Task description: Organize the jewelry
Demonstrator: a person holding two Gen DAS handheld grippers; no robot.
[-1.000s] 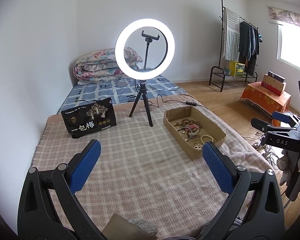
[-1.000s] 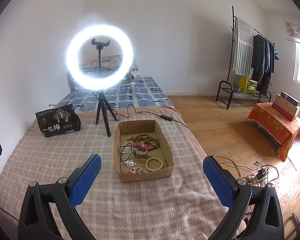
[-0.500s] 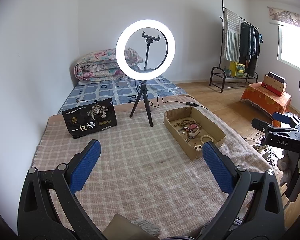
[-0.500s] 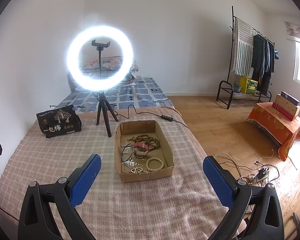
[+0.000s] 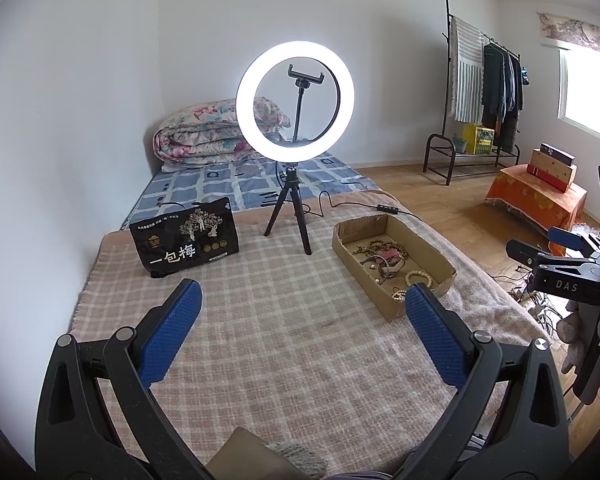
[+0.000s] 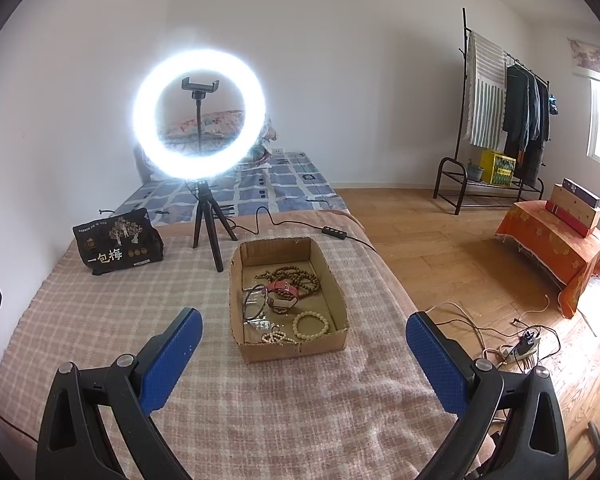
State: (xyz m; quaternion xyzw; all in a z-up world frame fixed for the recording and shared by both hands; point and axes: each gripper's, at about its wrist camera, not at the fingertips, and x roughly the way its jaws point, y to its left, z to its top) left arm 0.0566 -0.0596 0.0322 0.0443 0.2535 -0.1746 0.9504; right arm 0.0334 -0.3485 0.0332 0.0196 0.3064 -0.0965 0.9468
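Observation:
A shallow cardboard tray [image 6: 248, 354] [image 5: 398, 312] lies on the pink checked blanket [image 6: 100, 312] [image 5: 260, 312]. Inside it are a brown bead necklace [image 6: 300, 274], a red-strapped watch [image 6: 286, 288], a thin metal bangle [image 6: 256, 300], a cream bead bracelet [image 6: 311, 323] [image 5: 419, 279] and a small pearl strand [image 6: 277, 337]. My right gripper [image 6: 304, 332] hovers open just in front of the tray, nothing between its blue pads. To the tray's left, my left gripper [image 5: 302, 306] is also open and empty above the blanket. The right gripper's body [image 5: 560, 276] shows at the right edge of the left wrist view.
A lit ring light [image 6: 200, 120] [image 5: 296, 98] on a black tripod stands behind the tray, its cable [image 6: 332, 232] trailing off the bed. A black snack bag [image 6: 118, 242] [image 5: 184, 240] stands at back left. Wooden floor with a power strip [image 6: 520, 346] lies right.
Both views have shifted very slightly; the tray and ring light sit a touch further right in each. Both grippers stay open and empty.

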